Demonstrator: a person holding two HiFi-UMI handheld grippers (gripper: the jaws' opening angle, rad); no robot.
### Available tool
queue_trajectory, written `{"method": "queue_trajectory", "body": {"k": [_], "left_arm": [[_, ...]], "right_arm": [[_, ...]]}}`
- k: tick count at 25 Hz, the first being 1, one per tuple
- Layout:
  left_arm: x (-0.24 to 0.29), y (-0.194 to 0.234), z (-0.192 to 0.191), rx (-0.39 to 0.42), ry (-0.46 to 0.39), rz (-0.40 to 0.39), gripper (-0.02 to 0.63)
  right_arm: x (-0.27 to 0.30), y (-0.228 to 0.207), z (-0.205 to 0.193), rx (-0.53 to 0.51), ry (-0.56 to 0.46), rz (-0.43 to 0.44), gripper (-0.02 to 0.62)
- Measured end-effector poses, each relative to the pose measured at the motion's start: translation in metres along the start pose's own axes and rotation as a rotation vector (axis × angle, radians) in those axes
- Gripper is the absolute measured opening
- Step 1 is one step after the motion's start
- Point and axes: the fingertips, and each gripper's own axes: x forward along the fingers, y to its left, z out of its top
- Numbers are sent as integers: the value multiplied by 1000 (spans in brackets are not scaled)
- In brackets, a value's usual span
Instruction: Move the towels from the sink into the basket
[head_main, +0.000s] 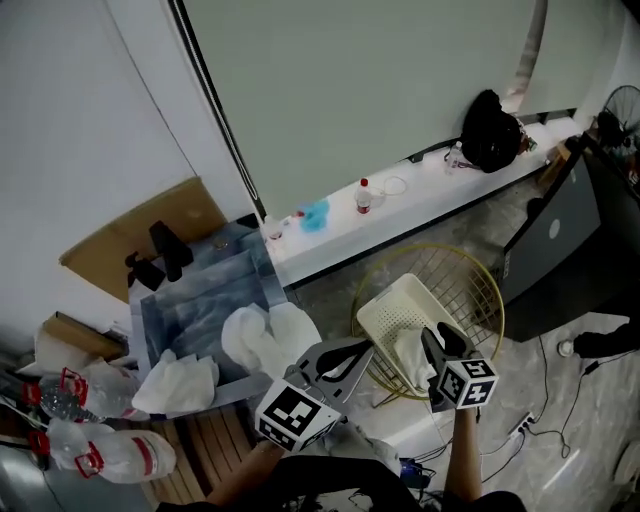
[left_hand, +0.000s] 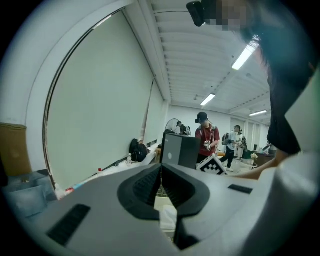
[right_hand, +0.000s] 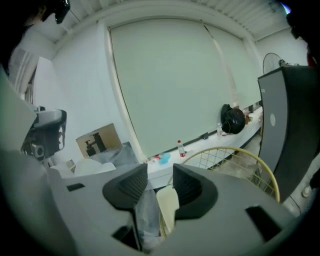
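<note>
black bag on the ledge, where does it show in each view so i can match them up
Head view: the black bag sits upper right, near the far end of the white ledge.
Left gripper view: small, left of centre, on the ledge.
Right gripper view: right of centre, on the ledge.
Shared landmark: that white ledge, which runs under the big pale blind in all three.

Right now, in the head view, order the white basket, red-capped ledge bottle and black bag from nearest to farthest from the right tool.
1. White basket, beside the right tool.
2. Bottle, farther back, centre.
3. Black bag, far back, right.
</note>
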Motion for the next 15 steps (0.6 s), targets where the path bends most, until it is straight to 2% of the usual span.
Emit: {"method": "queue_trajectory", "body": {"k": [3,7,15], "left_arm": [[-20,14,0,1,-7,69,9],[-54,37,3,-8,-27,167,9],[-137,82,-5,-40,-59,352,9]], "right_arm": [[-3,36,27,-48,-59,63,152],[5,93,47,-111,-86,171,152],[36,217,36,-189,-45,393,153]]}}
